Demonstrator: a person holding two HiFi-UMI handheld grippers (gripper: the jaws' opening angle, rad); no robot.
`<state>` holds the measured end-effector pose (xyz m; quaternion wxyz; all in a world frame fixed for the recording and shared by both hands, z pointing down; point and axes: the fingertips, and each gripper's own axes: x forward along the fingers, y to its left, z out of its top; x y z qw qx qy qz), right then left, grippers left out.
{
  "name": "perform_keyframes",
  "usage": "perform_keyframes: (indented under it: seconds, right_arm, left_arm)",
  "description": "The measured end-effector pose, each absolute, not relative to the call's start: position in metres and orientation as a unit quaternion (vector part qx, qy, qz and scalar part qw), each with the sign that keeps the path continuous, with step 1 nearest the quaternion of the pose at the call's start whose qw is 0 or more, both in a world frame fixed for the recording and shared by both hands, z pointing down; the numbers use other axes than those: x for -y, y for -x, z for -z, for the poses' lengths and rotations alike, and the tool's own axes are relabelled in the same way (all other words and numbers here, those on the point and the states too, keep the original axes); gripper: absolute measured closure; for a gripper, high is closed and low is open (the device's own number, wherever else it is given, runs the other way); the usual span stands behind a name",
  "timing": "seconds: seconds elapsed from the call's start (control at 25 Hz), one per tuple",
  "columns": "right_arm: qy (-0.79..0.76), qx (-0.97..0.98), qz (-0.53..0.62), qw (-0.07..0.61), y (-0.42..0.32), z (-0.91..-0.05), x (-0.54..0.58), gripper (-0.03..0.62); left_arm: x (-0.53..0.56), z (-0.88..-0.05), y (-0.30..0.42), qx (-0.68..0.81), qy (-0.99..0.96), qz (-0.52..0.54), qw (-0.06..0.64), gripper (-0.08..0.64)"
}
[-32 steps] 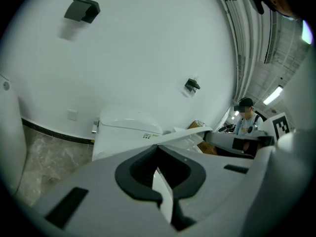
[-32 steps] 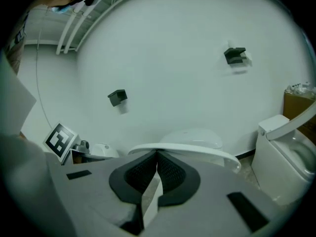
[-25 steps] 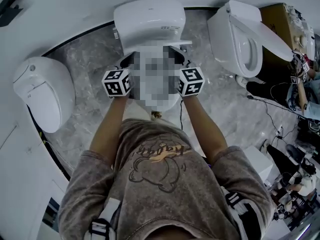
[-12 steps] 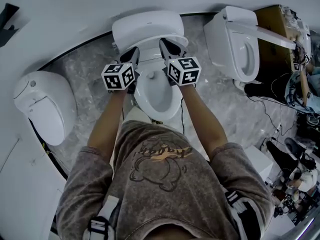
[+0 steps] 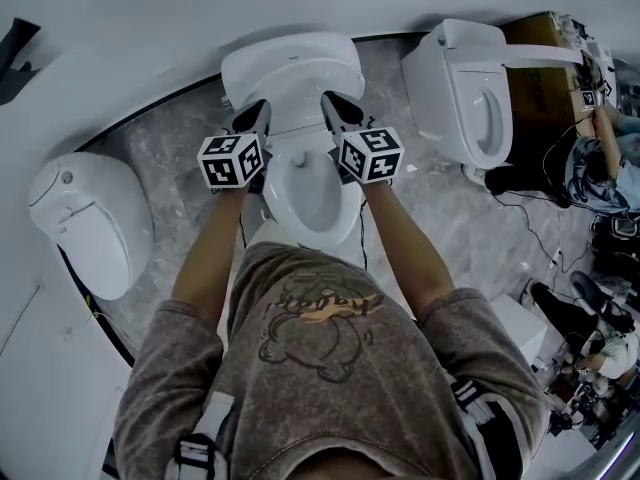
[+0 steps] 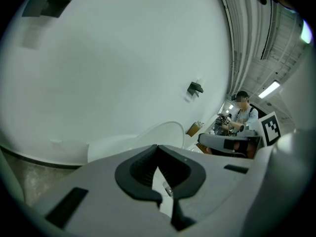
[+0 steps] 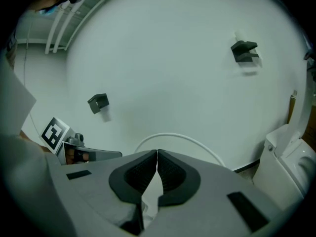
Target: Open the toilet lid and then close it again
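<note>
The middle toilet's lid (image 5: 292,68) stands raised against the wall, and the seat and bowl (image 5: 305,190) lie open below it. My left gripper (image 5: 254,118) is shut and empty at the lid's lower left edge. On the lower right edge is my right gripper (image 5: 336,108), also shut and empty. In the left gripper view the left gripper (image 6: 158,151) has its pads together, with the white lid (image 6: 165,132) just beyond. The right gripper (image 7: 157,154) likewise shows closed pads, and the lid's curved rim (image 7: 174,135) rises behind them. I cannot tell whether either tip touches the lid.
A closed white toilet (image 5: 88,218) stands at the left. At the right is another toilet (image 5: 468,98) with its lid up, then a cardboard box (image 5: 532,73), a seated person (image 5: 600,158) and cables (image 5: 540,233) on the marble floor. The curved white wall (image 5: 150,18) is close ahead.
Both grippers have edged forward toward the raised lid and the wall, the right one also drawing inward. The lid stands up in every frame. Both stay shut.
</note>
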<state>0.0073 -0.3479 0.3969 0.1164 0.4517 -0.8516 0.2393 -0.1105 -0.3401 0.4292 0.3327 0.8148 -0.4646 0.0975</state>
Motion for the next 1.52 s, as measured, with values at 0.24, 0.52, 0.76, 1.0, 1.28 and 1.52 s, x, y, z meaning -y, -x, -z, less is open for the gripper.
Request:
perform_keyframes:
  seconds: [0.24, 0.52, 0.76, 1.0, 1.28, 1.52]
  right_arm:
    - [-0.458, 0.853, -0.235, 0.088, -0.018, -0.380, 0.351, 0.561]
    - [-0.459, 0.857, -0.222, 0.074, -0.018, -0.370, 0.356, 0.295]
    - [-0.453, 0.858, -0.226, 0.081, -0.025, -0.374, 0.385, 0.293]
    - [-0.439, 0.861, -0.240, 0.093, -0.030, -0.380, 0.420, 0.295]
    - [-0.402, 0.868, -0.258, 0.138, -0.013, -0.404, 0.427, 0.295]
    - [-0.401, 0.865, -0.268, 0.136, -0.012, -0.406, 0.422, 0.295]
  left_arm:
    - [0.340, -0.406, 0.112, 0.486, -0.819, -0.095, 0.290, 0.551]
    - [0.342, -0.387, 0.108, 0.485, -0.830, -0.091, 0.259, 0.371]
    - [0.357, -0.388, 0.101, 0.470, -0.841, -0.096, 0.251, 0.344]
    - [0.380, -0.401, 0.093, 0.458, -0.845, -0.105, 0.254, 0.344]
    - [0.396, -0.418, 0.090, 0.444, -0.848, -0.116, 0.264, 0.331]
    - [0.389, -0.421, 0.086, 0.432, -0.852, -0.108, 0.276, 0.331]
